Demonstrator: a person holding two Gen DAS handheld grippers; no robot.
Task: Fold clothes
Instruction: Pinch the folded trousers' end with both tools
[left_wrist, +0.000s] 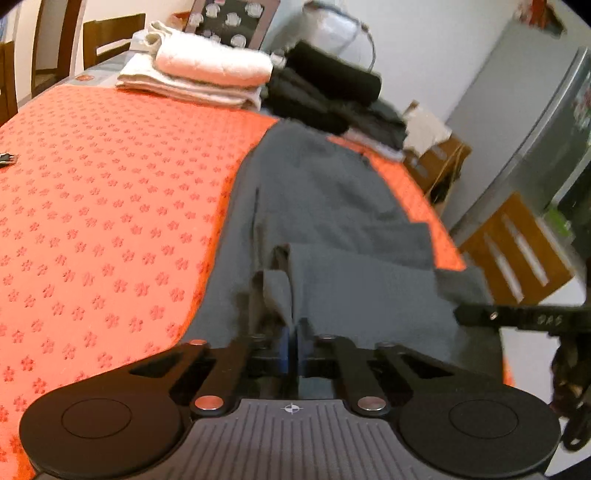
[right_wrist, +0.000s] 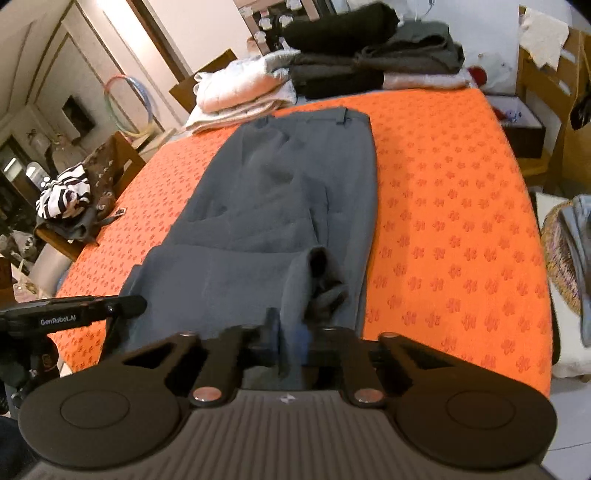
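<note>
Grey trousers lie lengthwise on the orange patterned table cover, waistband at the far end, leg ends near me. My right gripper is shut on the near leg-end cloth, lifted a little off the table. My left gripper is shut on the same near edge of the trousers, further to the left. The right gripper shows at the right edge of the left wrist view, and the left gripper at the left of the right wrist view.
Folded white clothes and dark clothes are stacked at the table's far end. A chair with a zebra-print item stands left of the table. A woven basket is on the right. Wooden furniture stands beyond the table's right edge.
</note>
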